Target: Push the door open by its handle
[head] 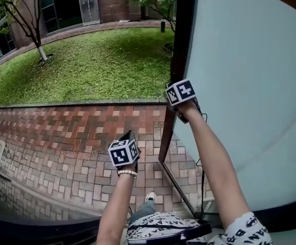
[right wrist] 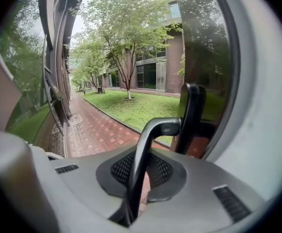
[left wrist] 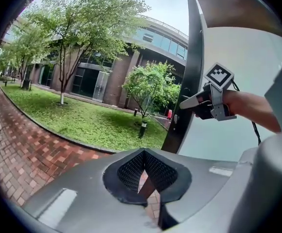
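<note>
Our right gripper [right wrist: 147, 174] has its jaws clamped narrowly on the dark curved metal lever handle [right wrist: 153, 130]. The handle runs up between the mesh pads, passes the tips and bends right toward the dark-framed frosted-glass door [head: 250, 86] just beyond them. Our left gripper [left wrist: 143, 176] holds nothing, its jaw tips together. Red brick paving [left wrist: 29, 149] and green lawn [left wrist: 82, 123] lie ahead of those jaws, while the door and right gripper stand up and to their right, well apart.
</note>
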`<state>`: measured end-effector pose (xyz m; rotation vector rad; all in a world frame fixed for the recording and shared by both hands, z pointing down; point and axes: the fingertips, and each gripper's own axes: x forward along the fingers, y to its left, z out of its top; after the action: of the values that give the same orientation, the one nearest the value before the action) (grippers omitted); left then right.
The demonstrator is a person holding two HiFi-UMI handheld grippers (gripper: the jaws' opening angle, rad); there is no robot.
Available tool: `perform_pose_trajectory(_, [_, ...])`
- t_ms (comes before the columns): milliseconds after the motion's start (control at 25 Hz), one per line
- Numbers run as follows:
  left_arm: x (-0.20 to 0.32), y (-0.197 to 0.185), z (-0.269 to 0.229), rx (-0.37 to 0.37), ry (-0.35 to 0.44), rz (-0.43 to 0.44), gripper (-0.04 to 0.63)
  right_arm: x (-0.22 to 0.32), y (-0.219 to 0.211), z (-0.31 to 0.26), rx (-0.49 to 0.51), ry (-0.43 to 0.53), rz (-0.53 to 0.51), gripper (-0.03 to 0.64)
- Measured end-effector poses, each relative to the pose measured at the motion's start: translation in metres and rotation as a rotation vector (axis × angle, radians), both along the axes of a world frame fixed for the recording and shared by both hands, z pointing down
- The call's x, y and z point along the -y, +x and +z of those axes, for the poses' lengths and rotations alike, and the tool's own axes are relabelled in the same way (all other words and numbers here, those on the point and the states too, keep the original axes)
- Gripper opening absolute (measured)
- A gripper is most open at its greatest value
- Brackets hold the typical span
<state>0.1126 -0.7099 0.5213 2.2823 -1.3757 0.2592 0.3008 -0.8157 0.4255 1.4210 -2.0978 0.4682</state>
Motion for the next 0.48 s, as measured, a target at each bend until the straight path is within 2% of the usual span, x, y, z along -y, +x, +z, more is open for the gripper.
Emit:
perform_pose_trajectory(120, [0.01, 0.003, 0.008, -0.003, -0.015, 0.029, -0.012, 0.013, 0.045, 0.0, 0.015, -0.001, 0.066, 0.017])
perform_pose_trajectory(280, [0.023, 0.007, 0.017, -0.005, -0.034, 0.04, -0.012, 0.022, 0.115, -0.004, -0.061, -0.004, 0.143, 0.016])
perform_pose_trajectory(480, [0.041, 0.015, 0.033, 0.011, -0.054, 0.06, -0.012, 0.028, 0.201, -0.004, -0.067, -0.005, 0.253, 0.014])
